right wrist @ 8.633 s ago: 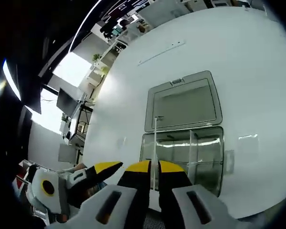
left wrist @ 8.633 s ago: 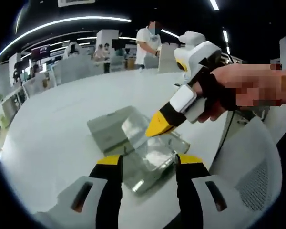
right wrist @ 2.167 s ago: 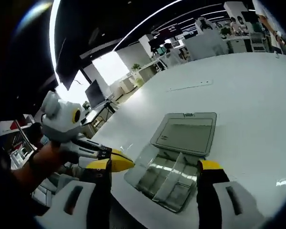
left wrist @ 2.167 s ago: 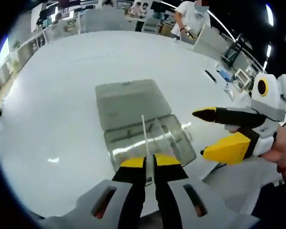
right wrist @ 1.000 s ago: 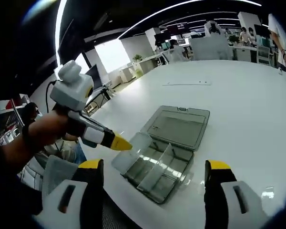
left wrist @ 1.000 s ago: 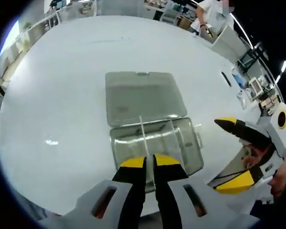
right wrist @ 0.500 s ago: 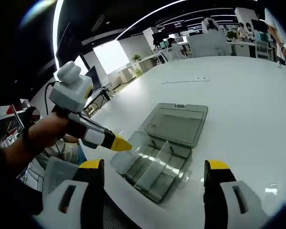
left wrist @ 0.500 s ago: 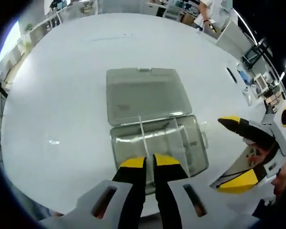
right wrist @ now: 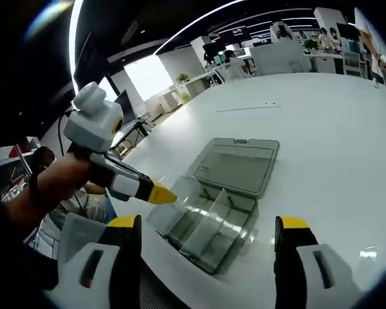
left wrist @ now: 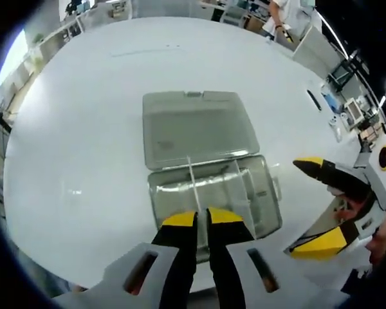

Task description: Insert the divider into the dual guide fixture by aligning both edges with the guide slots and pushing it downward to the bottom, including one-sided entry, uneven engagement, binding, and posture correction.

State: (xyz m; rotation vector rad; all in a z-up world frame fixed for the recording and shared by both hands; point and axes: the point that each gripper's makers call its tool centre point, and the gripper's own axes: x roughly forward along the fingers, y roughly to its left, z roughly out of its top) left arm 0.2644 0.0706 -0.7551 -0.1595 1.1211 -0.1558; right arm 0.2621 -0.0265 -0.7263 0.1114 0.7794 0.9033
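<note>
A clear plastic box lies on the white table with its grey lid folded open behind it. My left gripper is shut on a thin clear divider, held on edge over the left part of the box's tray. In the right gripper view the left gripper comes in from the left, its yellow tip at the near corner of the box, with the lid beyond. My right gripper stands wide open with nothing in it. That right gripper hovers to the right of the box.
The large white table spreads wide around the box. A dark pen and small items lie near its right edge. A person stands at the far side. A grey chair sits below the left hand.
The divider passed from the right gripper to the left one, and the right gripper opened and drew back. Over the last second the left gripper with the divider has barely moved.
</note>
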